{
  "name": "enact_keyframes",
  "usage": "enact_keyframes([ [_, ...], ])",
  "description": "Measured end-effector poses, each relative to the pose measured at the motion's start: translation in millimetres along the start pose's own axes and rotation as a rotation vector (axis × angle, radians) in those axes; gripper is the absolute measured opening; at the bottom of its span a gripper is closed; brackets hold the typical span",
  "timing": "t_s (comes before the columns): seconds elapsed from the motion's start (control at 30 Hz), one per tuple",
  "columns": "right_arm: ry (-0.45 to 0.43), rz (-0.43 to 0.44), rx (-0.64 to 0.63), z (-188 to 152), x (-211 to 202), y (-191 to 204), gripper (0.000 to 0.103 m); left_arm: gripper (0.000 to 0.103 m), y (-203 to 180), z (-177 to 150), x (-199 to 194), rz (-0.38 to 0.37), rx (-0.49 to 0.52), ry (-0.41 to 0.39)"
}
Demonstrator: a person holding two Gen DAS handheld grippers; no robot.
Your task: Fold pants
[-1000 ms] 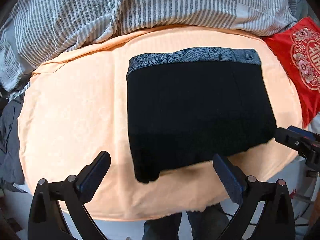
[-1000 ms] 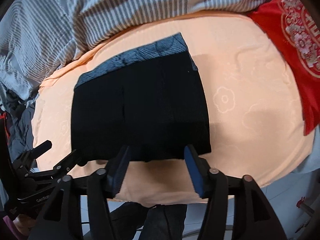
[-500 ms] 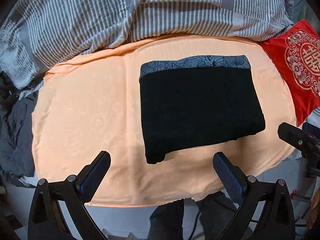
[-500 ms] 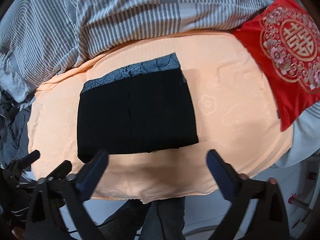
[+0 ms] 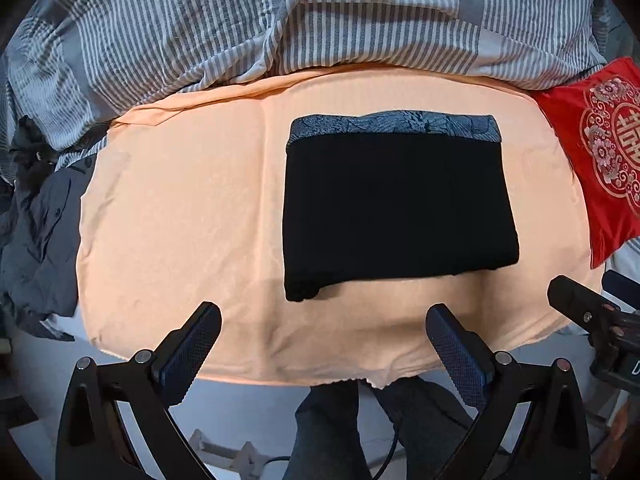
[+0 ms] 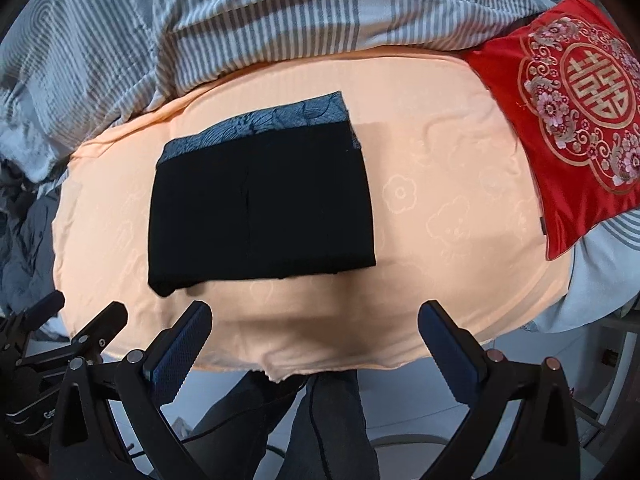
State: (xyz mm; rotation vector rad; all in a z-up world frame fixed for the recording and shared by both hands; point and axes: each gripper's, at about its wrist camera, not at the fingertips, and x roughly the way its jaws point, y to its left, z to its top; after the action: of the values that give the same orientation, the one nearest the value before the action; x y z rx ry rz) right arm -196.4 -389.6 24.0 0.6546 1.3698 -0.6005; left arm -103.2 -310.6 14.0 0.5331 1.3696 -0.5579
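Observation:
The black pants [image 5: 396, 208] lie folded into a flat rectangle on the peach cloth [image 5: 180, 220], with a patterned blue-grey waistband along the far edge. They also show in the right wrist view [image 6: 260, 208]. My left gripper [image 5: 323, 314] is open and empty, held back above the cloth's near edge. My right gripper [image 6: 316, 312] is open and empty, also near the front edge, apart from the pants. The right gripper shows at the right edge of the left wrist view [image 5: 588, 312].
A striped grey duvet [image 5: 280, 20] is bunched behind the cloth. A red embroidered cushion [image 6: 572, 104] lies at the right. Dark grey clothing [image 5: 32, 232] is heaped at the left. The person's legs [image 5: 352, 432] stand below the front edge.
Both grippers have pulled back and up from the pants. The right gripper's jaws have opened from narrow to wide. The pants lie still.

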Motion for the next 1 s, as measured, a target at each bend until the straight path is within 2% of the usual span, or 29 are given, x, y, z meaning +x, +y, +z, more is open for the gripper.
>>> enact_keyframes([
  [0.37,0.009,0.033,-0.040,-1,-16,-1,0.103,0.103,-16,-21,-19,0.011,0.042,0.029],
  [1.0,0.009,0.064,-0.094,-1,-23,3,0.103,0.103,-15,-20,-33,0.017,-0.016,0.005],
])
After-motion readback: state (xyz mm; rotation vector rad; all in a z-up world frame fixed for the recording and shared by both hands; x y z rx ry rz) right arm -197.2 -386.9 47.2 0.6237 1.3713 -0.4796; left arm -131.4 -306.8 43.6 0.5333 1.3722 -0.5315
